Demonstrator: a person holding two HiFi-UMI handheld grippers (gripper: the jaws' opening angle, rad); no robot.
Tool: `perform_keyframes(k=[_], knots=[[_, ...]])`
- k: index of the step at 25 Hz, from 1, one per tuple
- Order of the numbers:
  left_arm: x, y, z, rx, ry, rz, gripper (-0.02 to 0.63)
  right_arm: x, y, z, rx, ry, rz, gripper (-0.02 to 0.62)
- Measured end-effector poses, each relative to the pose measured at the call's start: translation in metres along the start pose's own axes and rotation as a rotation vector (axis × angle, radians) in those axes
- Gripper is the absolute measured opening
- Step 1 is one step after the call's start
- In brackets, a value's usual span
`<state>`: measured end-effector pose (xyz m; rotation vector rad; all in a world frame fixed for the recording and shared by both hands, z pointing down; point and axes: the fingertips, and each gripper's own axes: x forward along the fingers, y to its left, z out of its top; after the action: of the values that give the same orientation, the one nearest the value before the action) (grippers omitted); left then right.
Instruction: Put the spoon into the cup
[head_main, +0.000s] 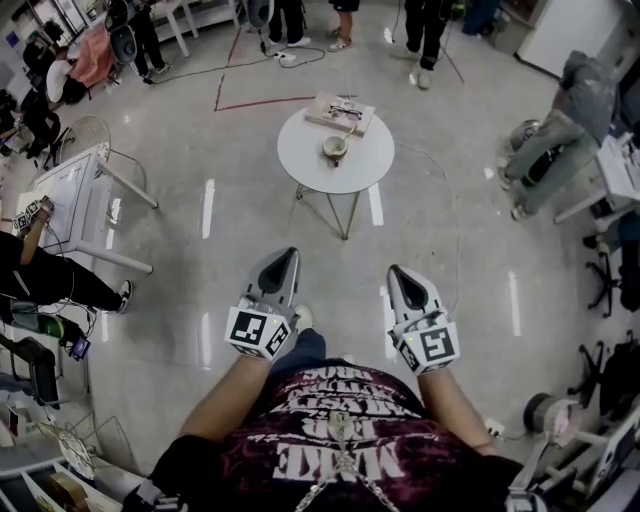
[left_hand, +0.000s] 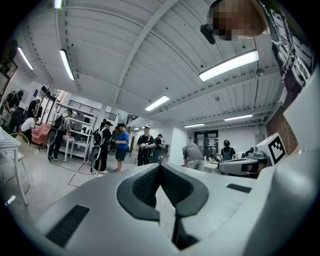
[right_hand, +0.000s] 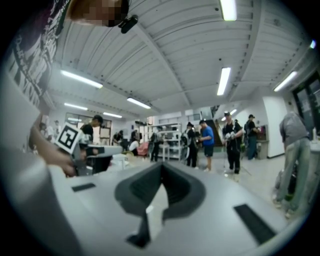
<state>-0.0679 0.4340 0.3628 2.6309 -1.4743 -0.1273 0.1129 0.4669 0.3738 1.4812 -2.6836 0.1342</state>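
Across the glossy grey floor, a round white surface (head_main: 300, 165) carries the small pale cup (head_main: 335, 148); the spoon is too small to make out. The left gripper (head_main: 289, 254) and right gripper (head_main: 398, 271) are well short of it, jaws closed on nothing. Arriving unopened could knock the cup over.

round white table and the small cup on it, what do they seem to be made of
Round white table: smooth, even white top without grain, probably painted wood or laminate; its thin angled legs look like metal rod. Small pale cup: rounded with a darker inside, likely ceramic, though too small to be sure.
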Motion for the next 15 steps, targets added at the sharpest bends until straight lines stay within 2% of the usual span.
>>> perform_keyframes(k=[6, 15], knots=[[0.016, 0.021, -0.008, -0.020, 0.023, 0.001, 0.029, 0.020, -0.009, -0.007, 0.012, 0.035, -0.014, 0.029], [0.042, 0.051, 0.002, -0.005, 0.022, -0.007, 0.029, 0.051, -0.015, 0.001, 0.025, 0.035, -0.017, 0.029]])
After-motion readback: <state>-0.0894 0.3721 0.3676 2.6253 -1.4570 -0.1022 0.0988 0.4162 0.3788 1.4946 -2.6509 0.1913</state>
